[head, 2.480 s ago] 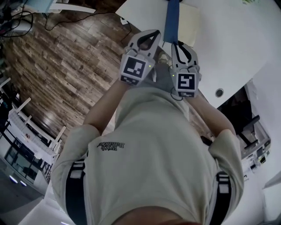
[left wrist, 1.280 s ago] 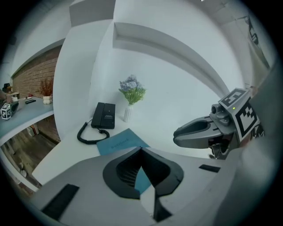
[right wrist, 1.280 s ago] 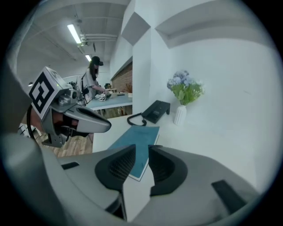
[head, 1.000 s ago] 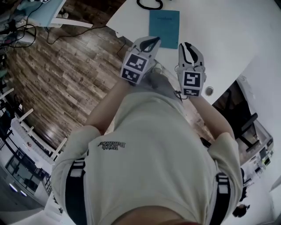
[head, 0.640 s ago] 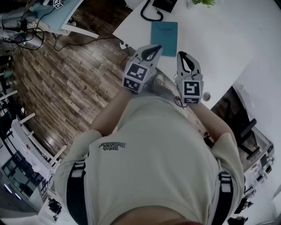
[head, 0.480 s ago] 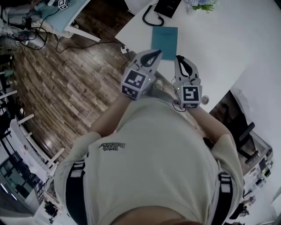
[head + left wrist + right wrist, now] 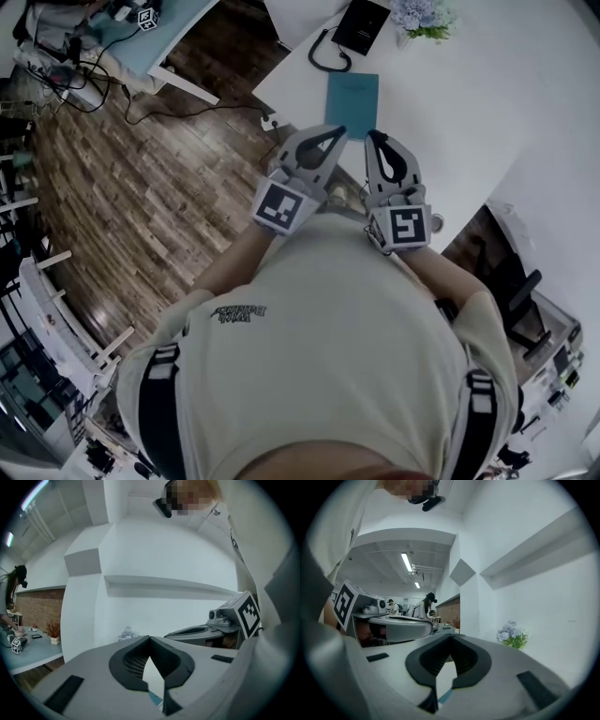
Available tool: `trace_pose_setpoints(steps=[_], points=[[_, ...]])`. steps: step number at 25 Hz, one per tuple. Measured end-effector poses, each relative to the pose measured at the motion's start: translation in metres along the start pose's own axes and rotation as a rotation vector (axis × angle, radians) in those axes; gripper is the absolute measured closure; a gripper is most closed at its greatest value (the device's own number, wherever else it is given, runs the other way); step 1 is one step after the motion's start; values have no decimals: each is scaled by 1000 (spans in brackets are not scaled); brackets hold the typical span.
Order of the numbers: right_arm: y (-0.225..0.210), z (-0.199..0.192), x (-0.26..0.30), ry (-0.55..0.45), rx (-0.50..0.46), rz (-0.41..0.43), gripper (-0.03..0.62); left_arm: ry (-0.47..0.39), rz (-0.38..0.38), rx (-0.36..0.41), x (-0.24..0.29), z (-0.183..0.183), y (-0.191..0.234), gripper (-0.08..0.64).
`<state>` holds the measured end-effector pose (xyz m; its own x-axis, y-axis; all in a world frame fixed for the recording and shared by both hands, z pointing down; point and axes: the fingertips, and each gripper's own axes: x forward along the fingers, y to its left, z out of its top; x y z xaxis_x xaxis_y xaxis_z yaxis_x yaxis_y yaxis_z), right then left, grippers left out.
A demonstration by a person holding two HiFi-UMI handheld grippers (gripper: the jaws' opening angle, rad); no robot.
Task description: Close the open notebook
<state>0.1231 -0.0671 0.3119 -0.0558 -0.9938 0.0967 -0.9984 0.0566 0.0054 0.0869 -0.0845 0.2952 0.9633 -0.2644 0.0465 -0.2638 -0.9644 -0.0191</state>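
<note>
The teal notebook (image 7: 352,105) lies closed and flat on the white table (image 7: 469,103), in the head view just beyond both grippers. My left gripper (image 7: 339,131) hangs in the air short of its near edge, jaws shut and empty. Beside it on the right, my right gripper (image 7: 373,137) is also shut and holds nothing. In the left gripper view the left gripper (image 7: 150,638) points level at a white wall, its tips meeting. The right gripper (image 7: 451,636) looks the same in its own view. Neither gripper touches the notebook.
A black device (image 7: 361,25) with a looped black cable (image 7: 322,54) and a small pot of flowers (image 7: 423,17) stand behind the notebook. Wooden floor (image 7: 141,187) lies left of the table edge. A light blue desk (image 7: 178,23) with cables is at the top left. People stand far off (image 7: 425,604).
The notebook's raised blue cover has come down and it now lies closed. Both grippers have risen and drawn back from it toward the person's chest, side by side.
</note>
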Motion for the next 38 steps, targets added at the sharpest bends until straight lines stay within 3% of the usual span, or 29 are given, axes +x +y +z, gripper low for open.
trace_pose_setpoints(steps=[7, 13, 24, 33, 38], points=[[6, 6, -5, 20, 4, 12, 588, -28, 48, 11, -17, 11, 9, 546], [18, 8, -3, 16, -17, 48, 589, -12, 49, 16, -22, 6, 11, 546], [20, 24, 6, -21, -34, 42, 591, -13, 47, -5, -24, 6, 17, 546], [27, 19, 3, 5, -10, 43, 591, -10, 39, 3, -25, 9, 14, 546], [35, 30, 3, -37, -55, 61, 591, -3, 36, -13, -27, 8, 13, 546]])
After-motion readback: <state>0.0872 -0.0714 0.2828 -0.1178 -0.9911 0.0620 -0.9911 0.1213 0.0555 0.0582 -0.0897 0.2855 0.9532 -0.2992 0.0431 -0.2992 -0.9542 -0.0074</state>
